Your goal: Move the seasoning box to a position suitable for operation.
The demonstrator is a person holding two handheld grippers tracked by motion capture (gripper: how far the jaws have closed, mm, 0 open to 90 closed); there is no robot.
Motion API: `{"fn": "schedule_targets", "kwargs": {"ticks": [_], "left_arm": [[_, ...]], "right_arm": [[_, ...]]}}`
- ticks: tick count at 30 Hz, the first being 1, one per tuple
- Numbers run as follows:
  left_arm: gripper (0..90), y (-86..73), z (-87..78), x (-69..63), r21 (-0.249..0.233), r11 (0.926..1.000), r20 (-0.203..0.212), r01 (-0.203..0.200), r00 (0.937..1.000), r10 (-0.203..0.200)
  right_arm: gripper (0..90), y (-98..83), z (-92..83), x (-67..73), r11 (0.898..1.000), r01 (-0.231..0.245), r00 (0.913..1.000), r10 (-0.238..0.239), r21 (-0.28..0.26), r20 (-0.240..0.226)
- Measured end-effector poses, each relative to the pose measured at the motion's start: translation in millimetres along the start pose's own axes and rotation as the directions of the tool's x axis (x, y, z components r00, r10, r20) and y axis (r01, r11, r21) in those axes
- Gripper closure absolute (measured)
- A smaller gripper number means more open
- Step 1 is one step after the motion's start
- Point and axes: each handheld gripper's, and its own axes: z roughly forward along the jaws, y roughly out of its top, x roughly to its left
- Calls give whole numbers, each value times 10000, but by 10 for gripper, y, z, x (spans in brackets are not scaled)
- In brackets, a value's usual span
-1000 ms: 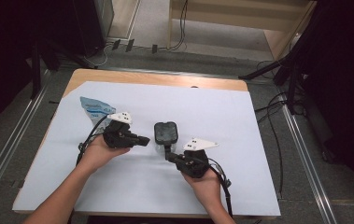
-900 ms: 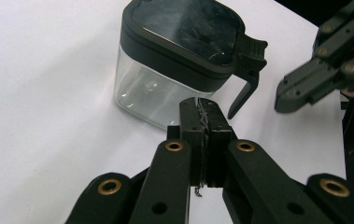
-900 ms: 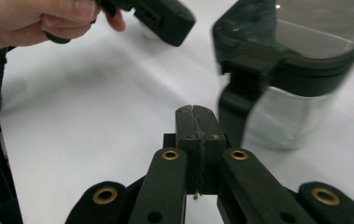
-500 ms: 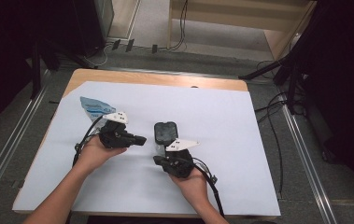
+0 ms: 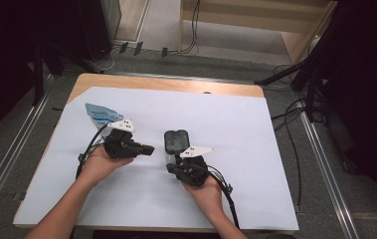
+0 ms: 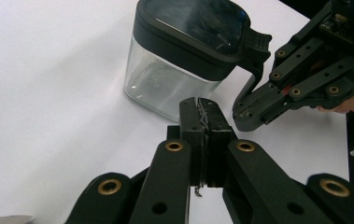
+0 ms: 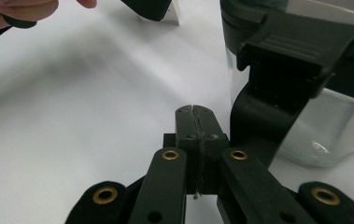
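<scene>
Both forearms come in from the near edge of the table (image 5: 275, 129), elbows low. The left hand (image 5: 99, 162) holds the left gripper (image 5: 148, 149) level, pointing across the table toward the right one, jaws pressed together on nothing. The right hand (image 5: 203, 191) holds the right gripper (image 5: 170, 169) near the table's middle, jaws closed too, also empty.
</scene>
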Motion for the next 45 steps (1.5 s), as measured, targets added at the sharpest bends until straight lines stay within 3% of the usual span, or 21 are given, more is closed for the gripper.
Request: {"fn": "schedule_targets", "kwargs": {"ticks": [4,18,25,33,37,41,43,45], "left_arm": [[900,2,12,-5,50,10000,-19,3,10000,-3],[900,2,44,-6,70,10000,-71,-28,10000,28],[900,10,107,-9,-91,9999,-105,-56,9999,55],[900,86,259,-3,87,9992,-497,-394,9980,397],[900,121,299,17,-141,9999,-362,-42,9993,37],[900,182,337,22,203,9998,-602,-79,9981,91],[900,223,378,-1,58,9999,-522,-152,9985,155],[900,254,436,-12,197,9989,-855,-431,9953,446]], "right_arm": [[900,-5,-16,-32,10000,71,9998,-71,6,190],[900,-31,-181,-225,9988,-463,9967,473,-160,658],[900,-55,-284,-314,9986,-497,9952,510,-171,835],[900,-69,-400,-408,9970,-748,9905,767,-210,1139],[900,-78,-453,-471,9962,-863,9874,873,-135,1320],[900,-42,-478,-523,9964,-843,9861,835,-8,1435],[900,-27,-488,-551,9969,-783,9867,765,69,1436],[900,-11,-498,-587,9972,-735,9873,705,161,1420]]}}
